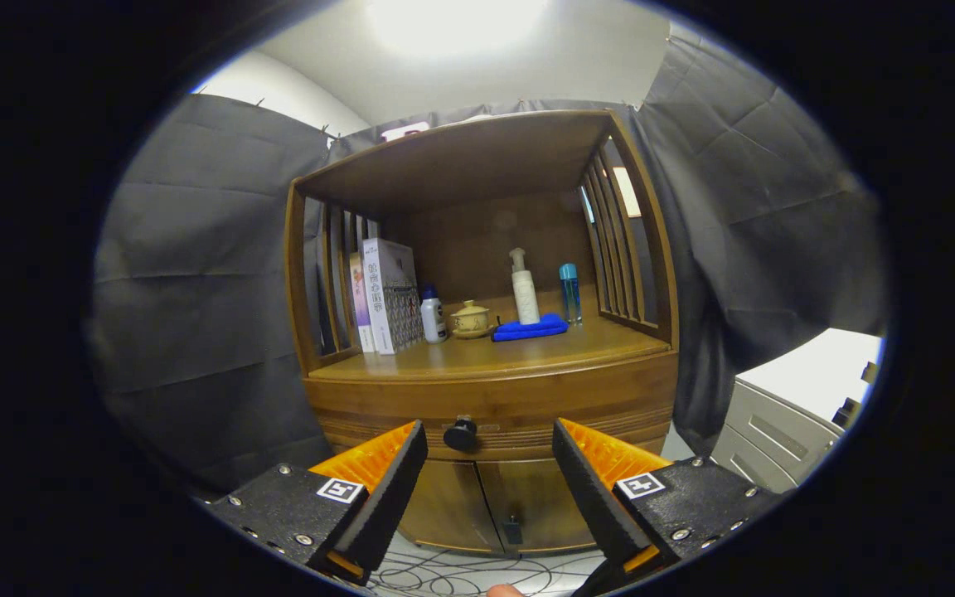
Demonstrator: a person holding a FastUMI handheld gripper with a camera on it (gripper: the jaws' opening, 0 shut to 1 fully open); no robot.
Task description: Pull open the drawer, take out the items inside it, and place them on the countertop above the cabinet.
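Straight ahead stands a wooden cabinet (490,390) with an open shelf on top, slatted at both sides, set against the dark cloth wall (196,290). Its drawer (494,419) runs across the front just under the countertop (486,355) and is shut; below it are two closed doors (490,502). On the countertop, toward the back, a few books (386,294) stand upright at the left, then a small white bottle (433,315), a squat cream pot with a lid (471,318), a folded blue cloth (530,328) with a tall white pump bottle (524,288) standing on it, and a slim blue bottle (569,292) just beside the cloth at the right. A pale grey drawer unit (776,431) sits off to the right of the cabinet. The gripper (490,452) has its jaws spread wide, holding nothing, and the drawer's round black knob (460,434) lies between the fingertips, nearer the left one, touching neither. Thin black cables (461,572) trail over the floor under the fingers.
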